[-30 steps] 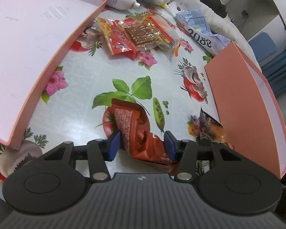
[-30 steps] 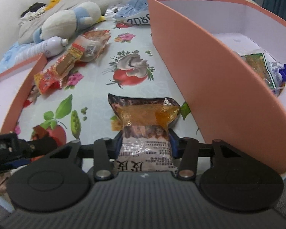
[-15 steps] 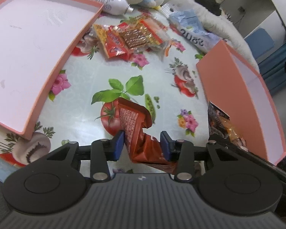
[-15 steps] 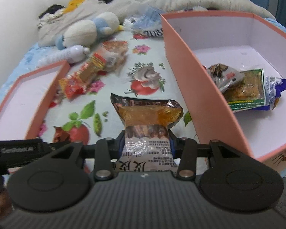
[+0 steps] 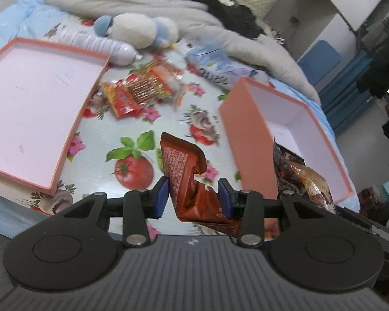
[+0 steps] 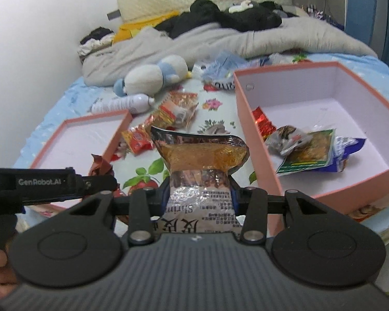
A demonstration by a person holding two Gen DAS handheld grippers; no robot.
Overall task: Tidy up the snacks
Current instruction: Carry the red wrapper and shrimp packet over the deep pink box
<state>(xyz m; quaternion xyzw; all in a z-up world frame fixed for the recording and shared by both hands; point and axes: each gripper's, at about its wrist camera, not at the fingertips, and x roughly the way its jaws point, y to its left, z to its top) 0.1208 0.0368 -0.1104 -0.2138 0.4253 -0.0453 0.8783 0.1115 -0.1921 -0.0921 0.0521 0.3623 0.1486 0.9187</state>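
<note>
Meanwhile L gripper (image 5: 193, 198) clamped crumpled red-brown snack pack (image 5: 186, 178), held above floral cloth (image 5: 147, 127) btwn shallow pink lid (image 5: 39, 103) and deep pink box (image 5: 249, 140). R gripper (image 6: 198, 197) pinched clear shrimp snack bag (image 6: 199, 165), just left of deep box w/ several packs inside (image 6: 306, 147). Loose snacks (image 5: 140, 90) lay farther back on cloth.

The side of the left tongs' black body (image 6: 46, 184), seen from the right wrist view, carries the white lettering "GenRobot.AI". The snack packet (image 6: 202, 178) clamped in the right tongs (image 6: 198, 198) shows upside-down print: the Latin letters "Shrim" at its silver lower part, large Chinese characters below and fine print too small to read. The red-brown packet (image 5: 184, 165) in the left tongs (image 5: 193, 198) bears small white print, not legible
</note>
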